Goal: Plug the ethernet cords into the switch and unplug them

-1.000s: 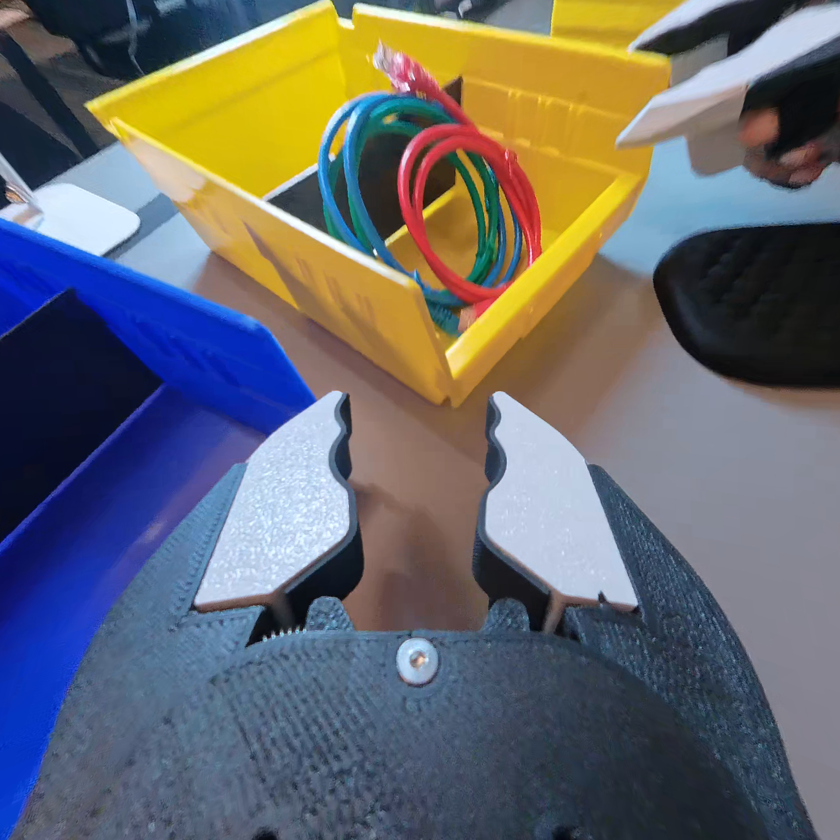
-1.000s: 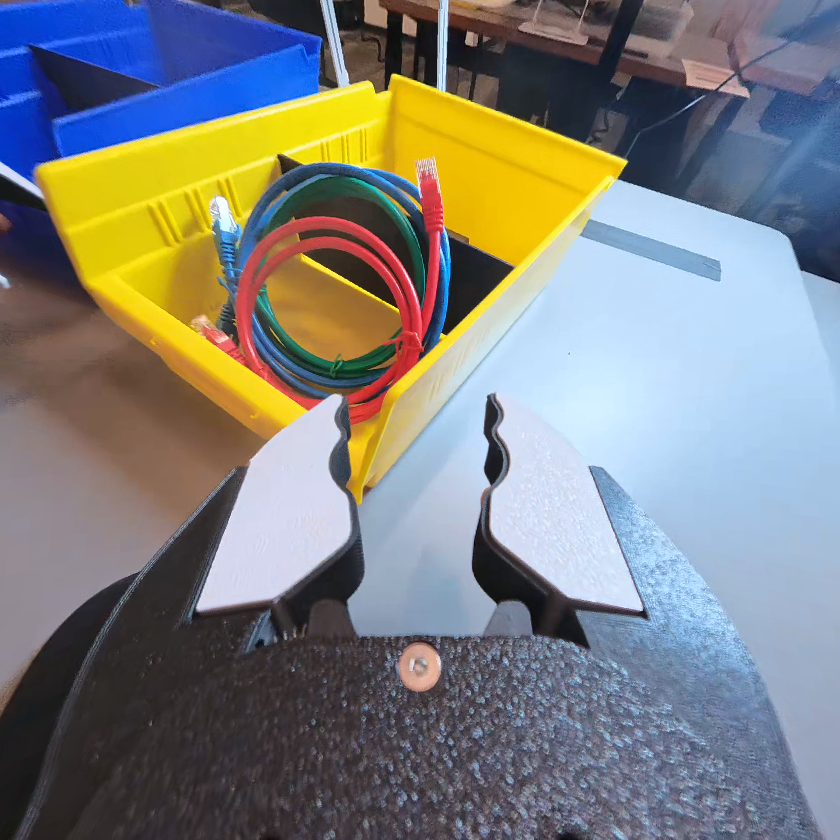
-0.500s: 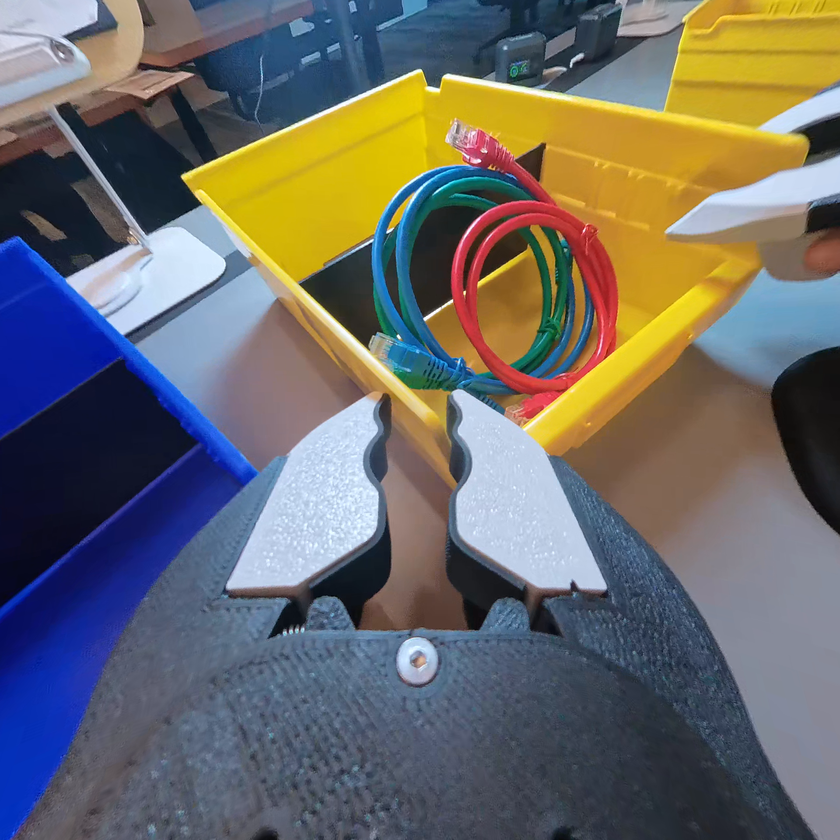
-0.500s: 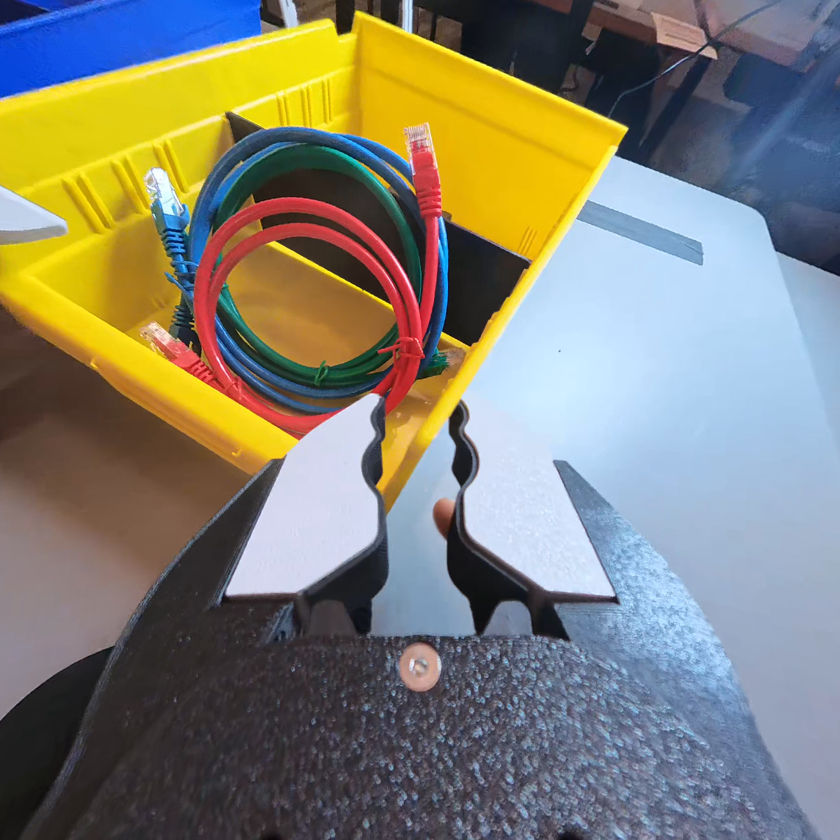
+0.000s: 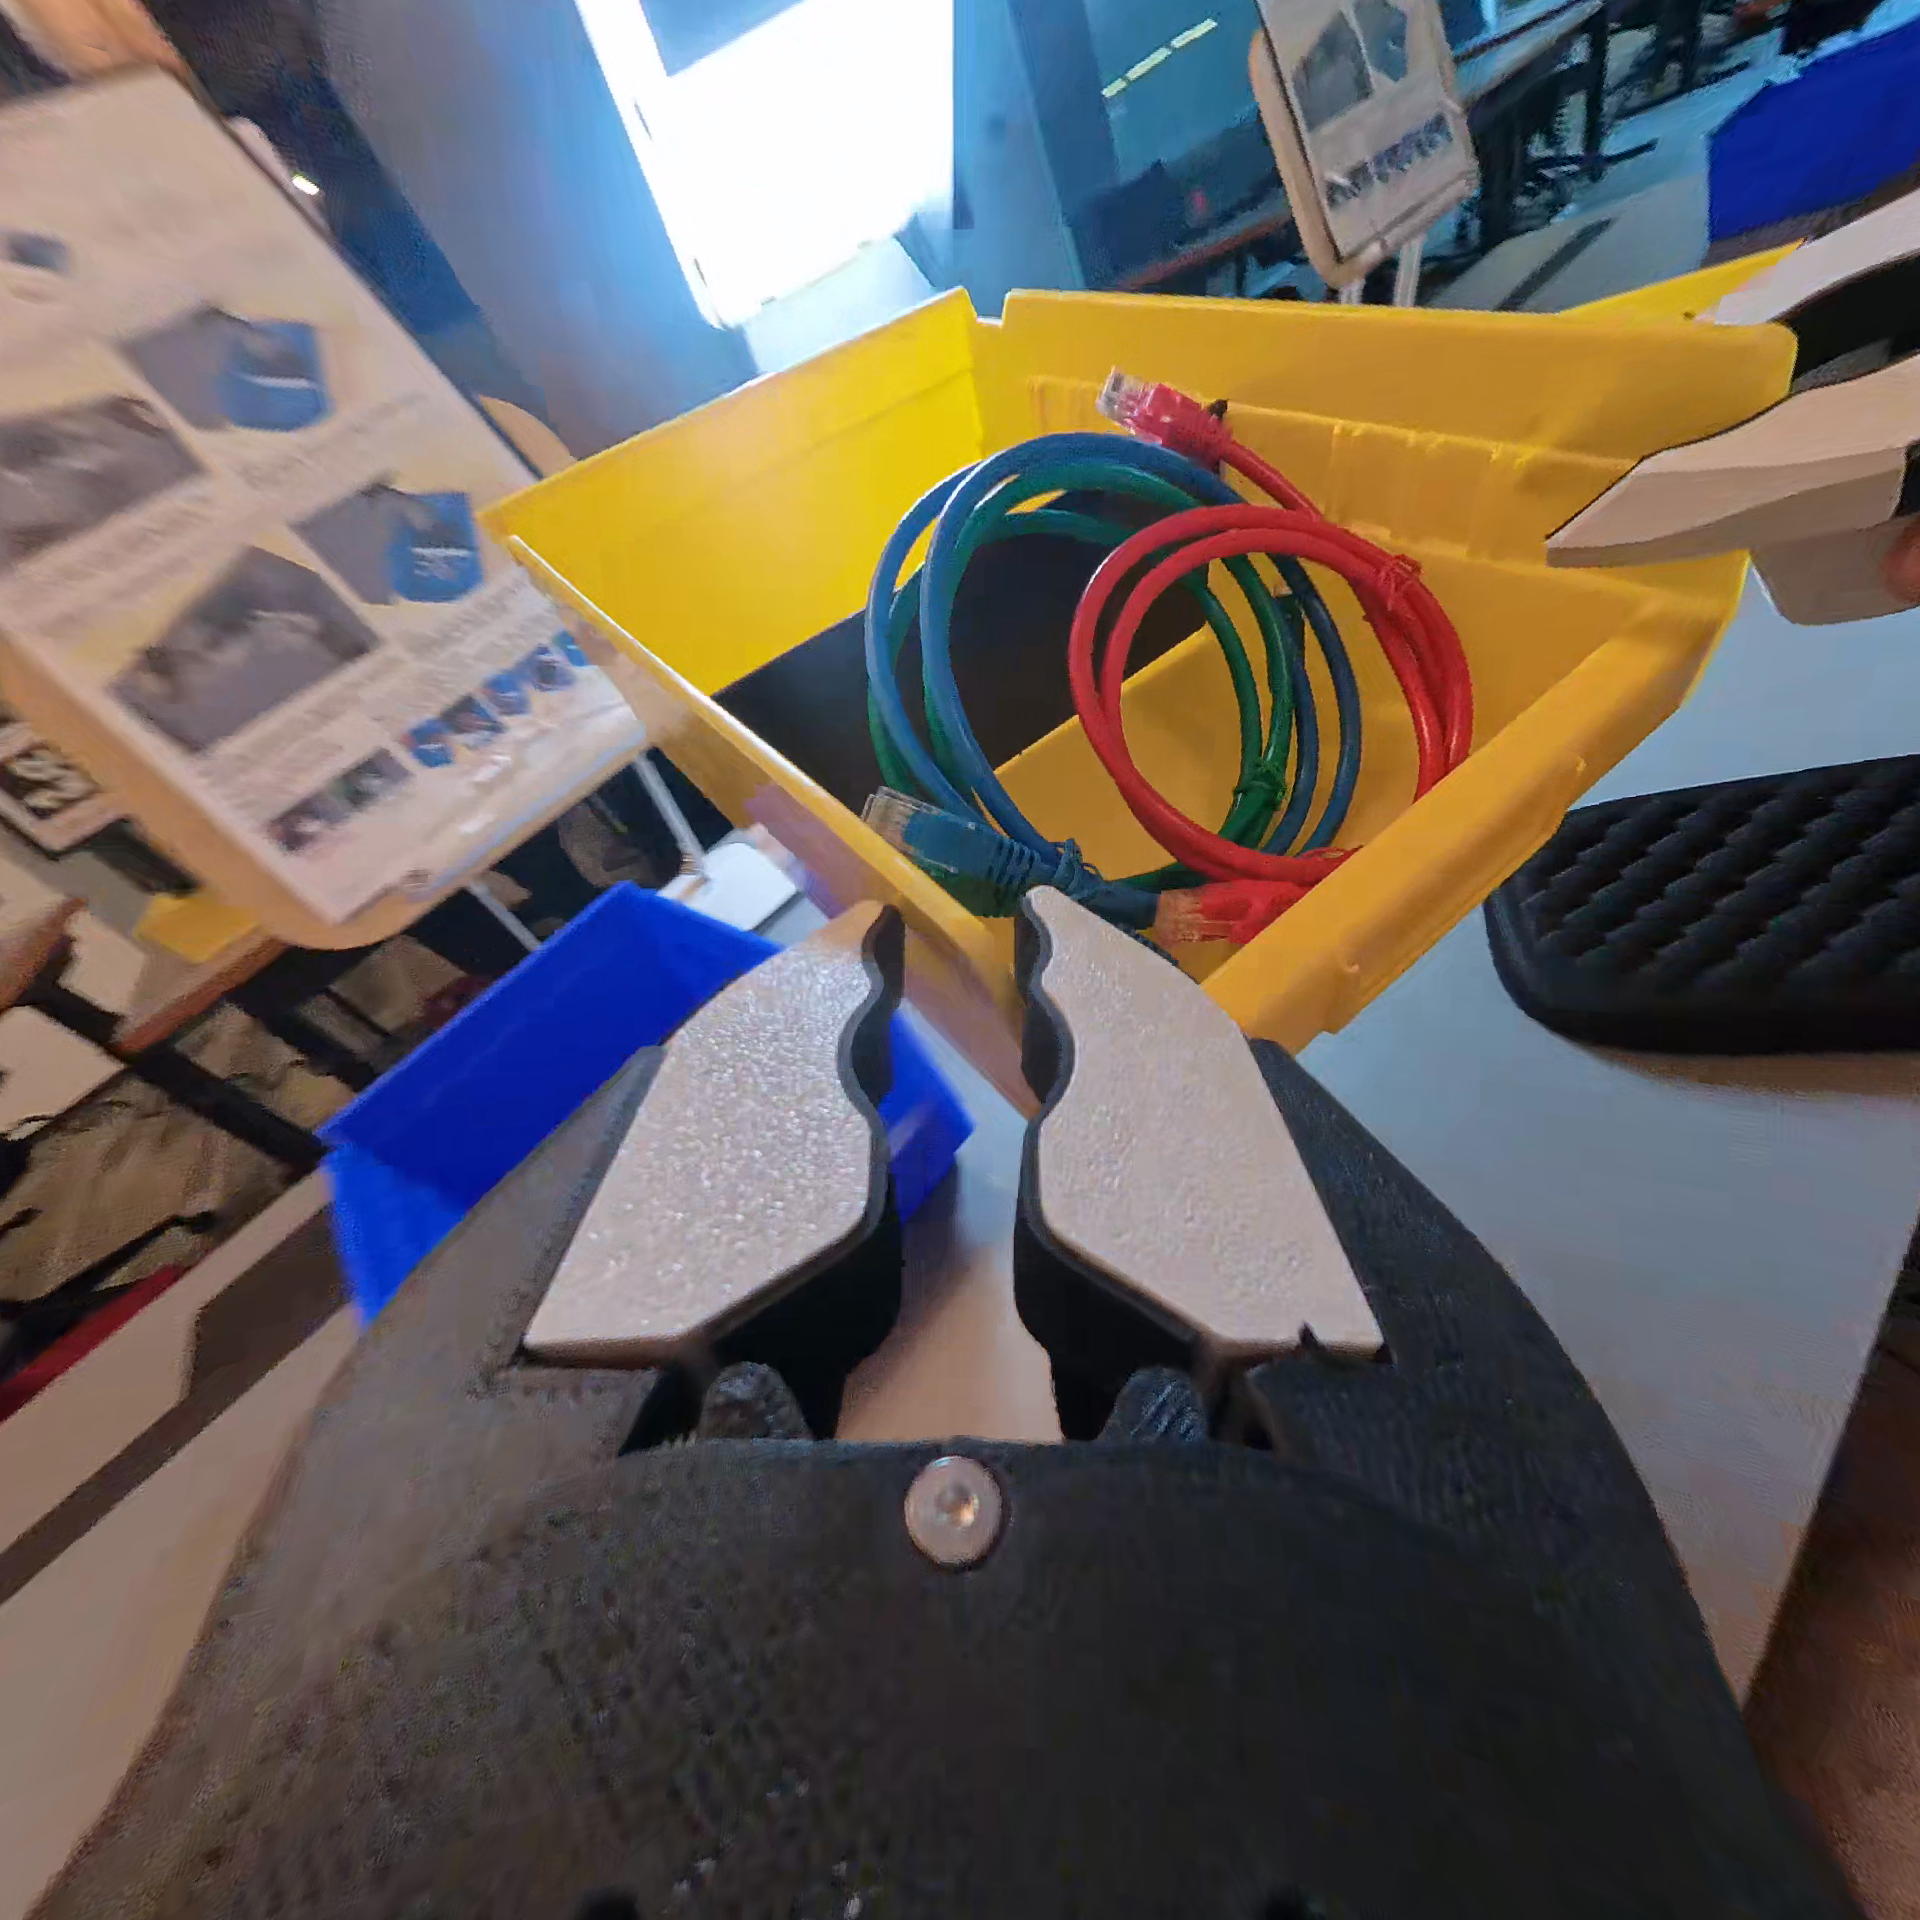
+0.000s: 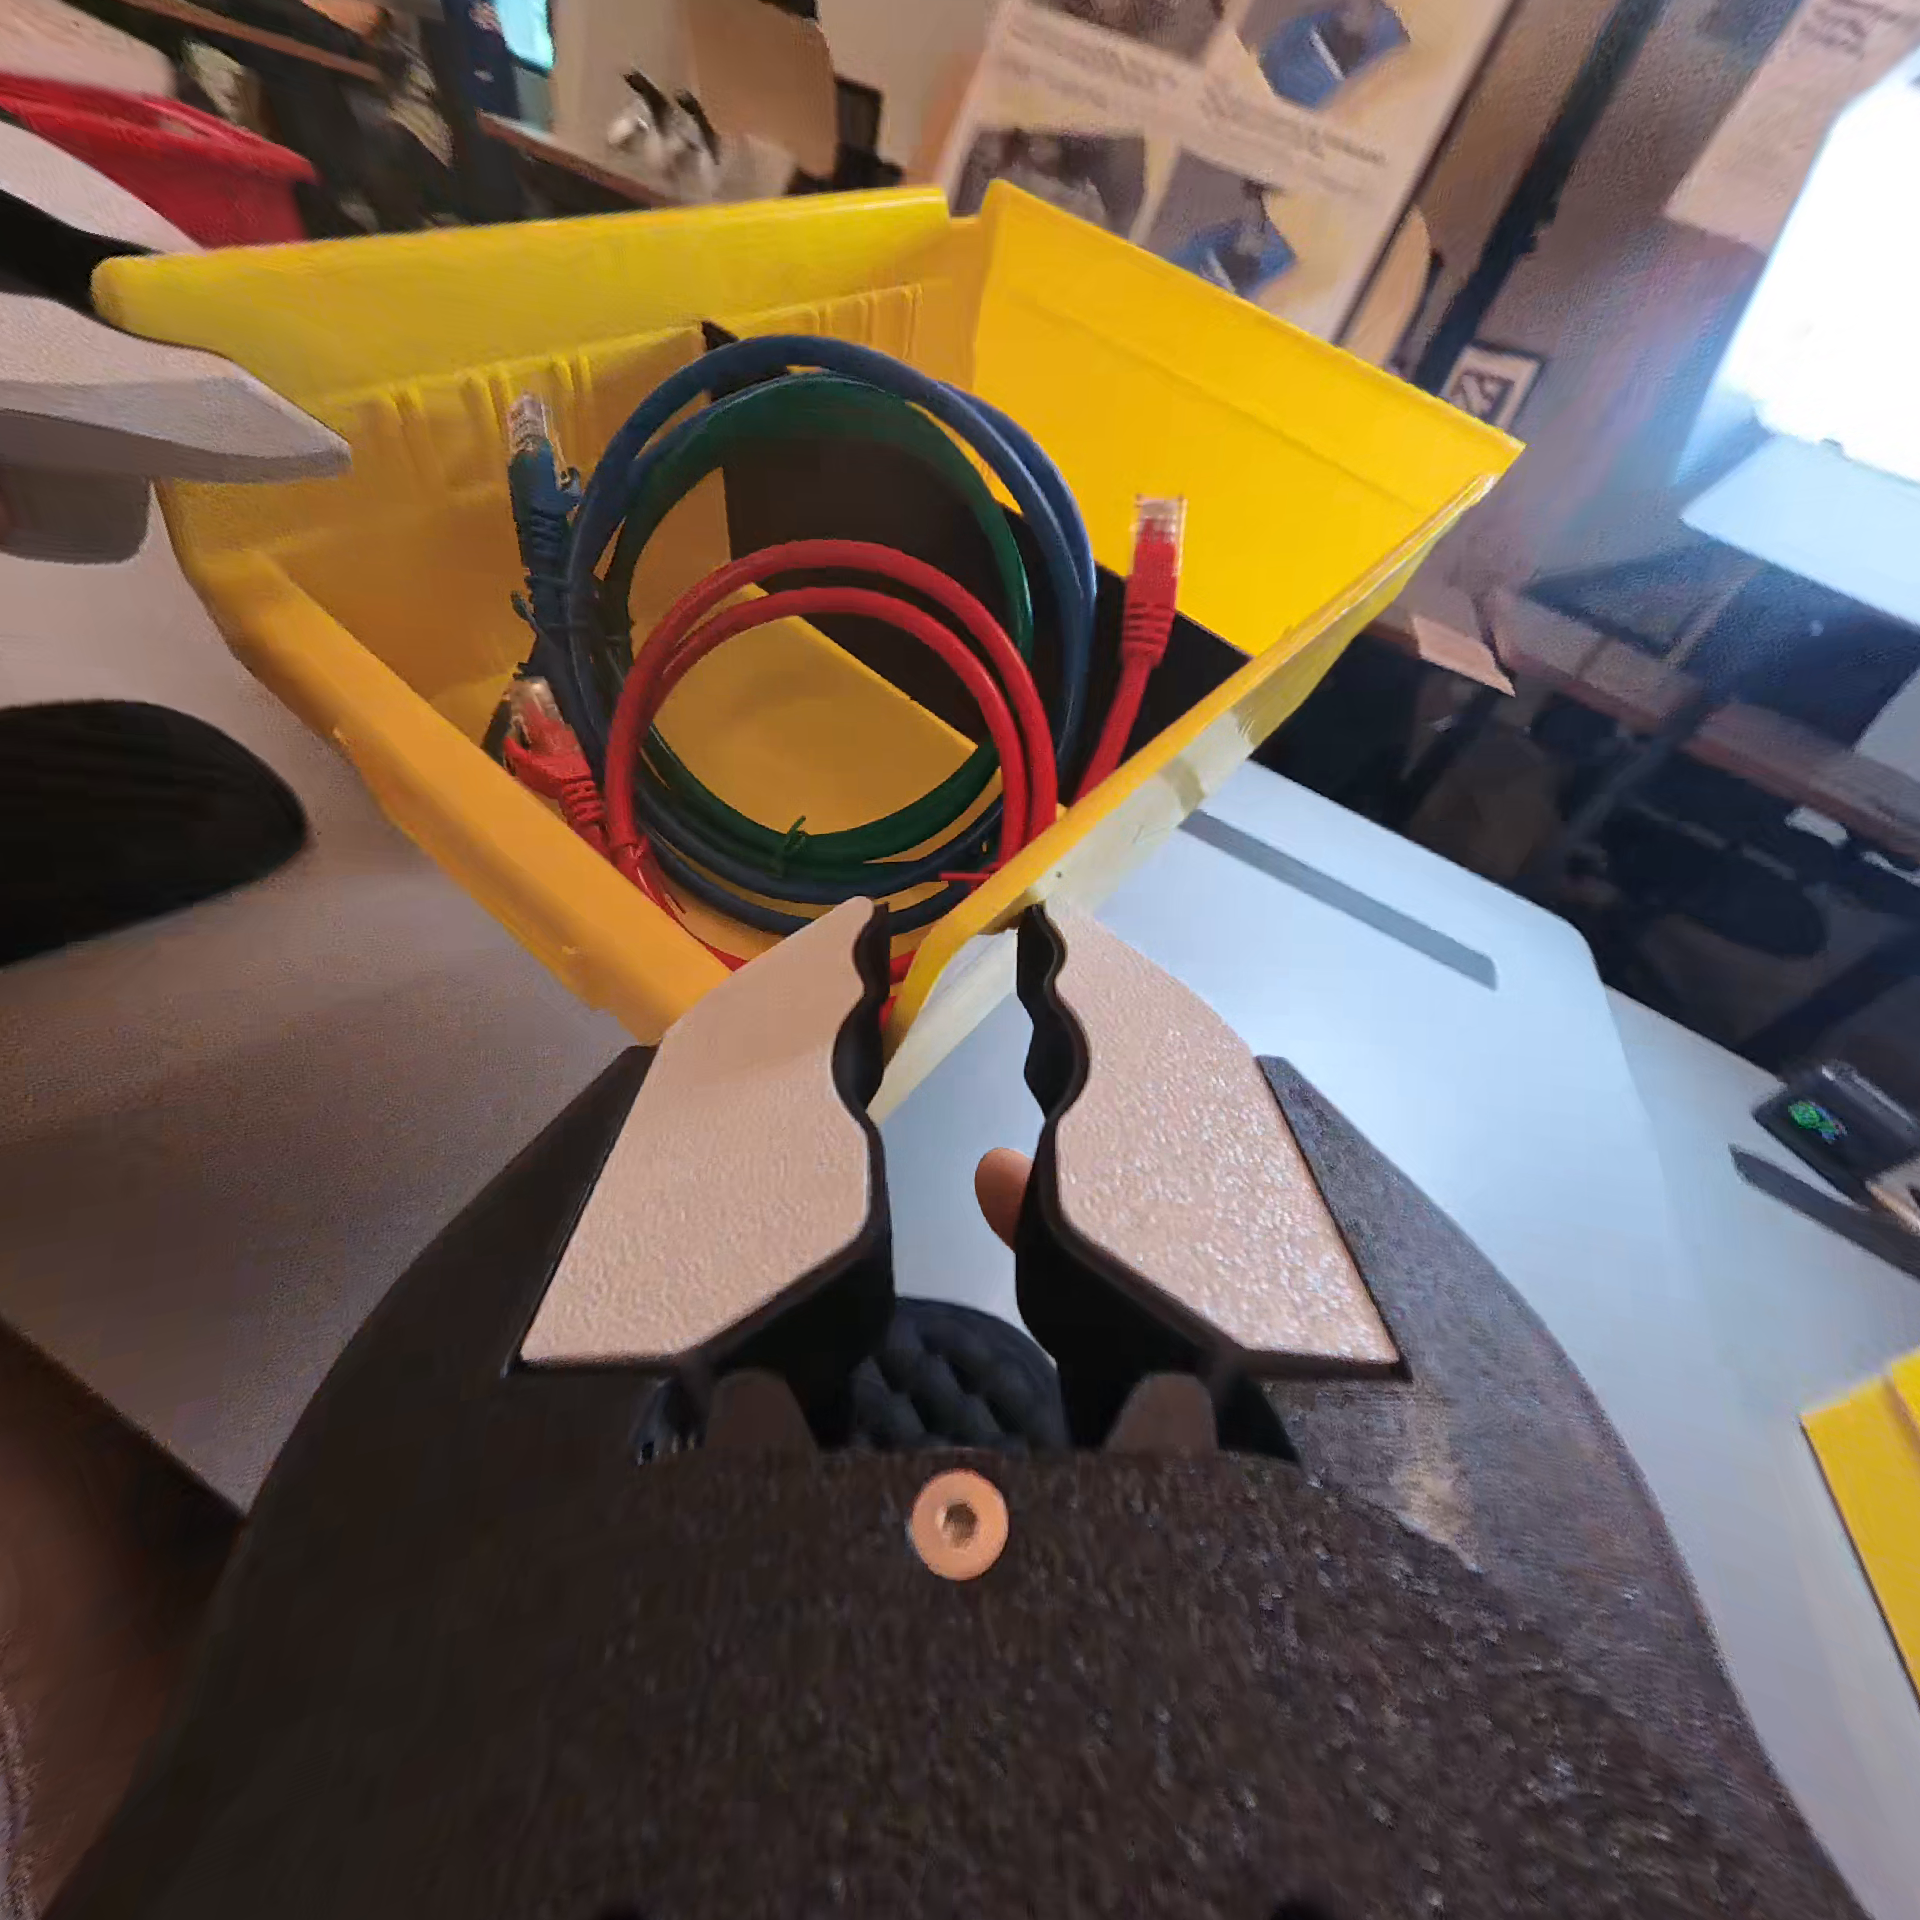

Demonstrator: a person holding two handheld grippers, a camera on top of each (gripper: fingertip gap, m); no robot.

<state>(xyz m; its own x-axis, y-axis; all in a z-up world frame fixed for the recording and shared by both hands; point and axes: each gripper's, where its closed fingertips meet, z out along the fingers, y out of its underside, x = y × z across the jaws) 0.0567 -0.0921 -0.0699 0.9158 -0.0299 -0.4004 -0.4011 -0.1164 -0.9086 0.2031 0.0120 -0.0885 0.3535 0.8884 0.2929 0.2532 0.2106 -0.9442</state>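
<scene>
A yellow bin (image 5: 790,499) holds coiled red (image 5: 1278,686), blue (image 5: 935,623) and green (image 5: 1247,665) ethernet cords. My left gripper (image 5: 956,925) is shut on the bin's near side wall. My right gripper (image 6: 951,925) is shut on the opposite wall (image 6: 1195,416), where the red (image 6: 831,582), blue (image 6: 1049,499) and green (image 6: 935,457) cords also show. The bin is tilted and held above the table. Each gripper shows at the edge of the other's view. No switch is in view.
A blue bin (image 5: 623,1039) sits low at the left. A black textured mat (image 5: 1714,914) lies on the grey table (image 5: 1558,1195). A poster board (image 5: 260,520) stands at the left. Another yellow bin's edge (image 6: 1870,1507) and a small dark device (image 6: 1839,1122) are at the right.
Both grippers closed from open onto the yellow bin's opposite walls. The bin has risen off the table and tilted, and the room behind it has come into view.
</scene>
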